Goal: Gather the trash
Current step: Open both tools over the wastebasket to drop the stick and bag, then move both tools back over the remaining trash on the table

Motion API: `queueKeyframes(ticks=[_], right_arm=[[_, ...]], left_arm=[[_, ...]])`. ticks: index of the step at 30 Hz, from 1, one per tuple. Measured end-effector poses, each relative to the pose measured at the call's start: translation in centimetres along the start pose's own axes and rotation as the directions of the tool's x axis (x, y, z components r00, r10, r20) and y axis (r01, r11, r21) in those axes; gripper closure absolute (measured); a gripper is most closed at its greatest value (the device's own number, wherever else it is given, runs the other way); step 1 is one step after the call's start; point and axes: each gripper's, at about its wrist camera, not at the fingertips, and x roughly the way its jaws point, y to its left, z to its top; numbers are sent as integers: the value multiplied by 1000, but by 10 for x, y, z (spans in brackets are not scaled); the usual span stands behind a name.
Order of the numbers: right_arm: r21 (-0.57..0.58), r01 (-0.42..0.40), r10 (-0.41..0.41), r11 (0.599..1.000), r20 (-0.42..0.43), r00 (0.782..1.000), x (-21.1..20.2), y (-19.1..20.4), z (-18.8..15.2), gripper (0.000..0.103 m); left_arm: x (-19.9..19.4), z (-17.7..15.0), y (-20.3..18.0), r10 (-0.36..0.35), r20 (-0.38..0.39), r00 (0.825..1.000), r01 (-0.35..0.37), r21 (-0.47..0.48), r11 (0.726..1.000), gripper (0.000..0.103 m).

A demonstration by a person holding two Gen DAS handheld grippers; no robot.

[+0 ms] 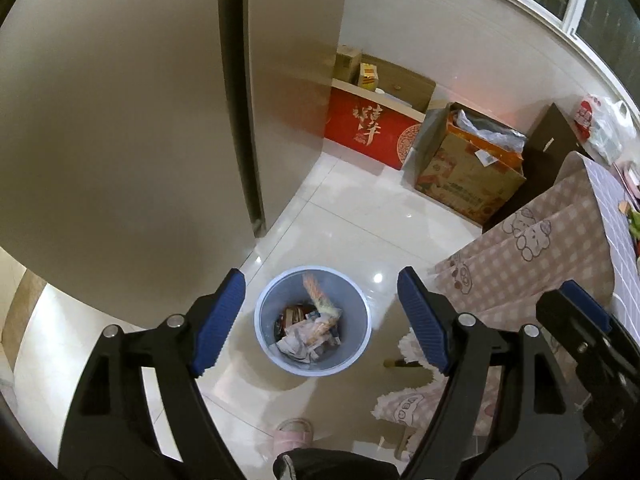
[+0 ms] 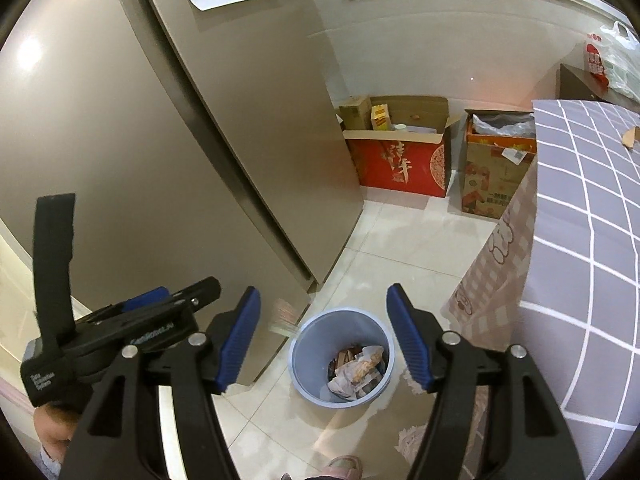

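Both the left gripper (image 1: 320,320) and right gripper (image 2: 323,338) gape empty, poised above the blue wastebasket (image 1: 358,344) holding crumpled wrappers (image 1: 308,334).

Both wrist views look steeply down from above; share blue bin (image 1: 312,322) (image 2: 342,356), fridge (image 1: 120,120) (image 2: 140,160).
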Motion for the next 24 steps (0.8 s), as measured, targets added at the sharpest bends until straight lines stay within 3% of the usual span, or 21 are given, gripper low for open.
queueKeyframes(ticks=[8, 17, 24], right_arm=[[5, 2, -2, 1000, 0, 1000, -7, 1, 1, 38], [3, 1, -1, 1000, 49, 999, -44, -5, 6, 38], [36, 29, -32, 999, 100, 994, -93, -36, 14, 38]], left_arm=[[-13, -1, -6, -19, -2, 1000, 19, 6, 1000, 26], [-44, -7, -26, -51, 35, 998, 49, 37, 998, 26], [-82, -2, -86, -142, 89, 986, 129, 141, 982, 26]])
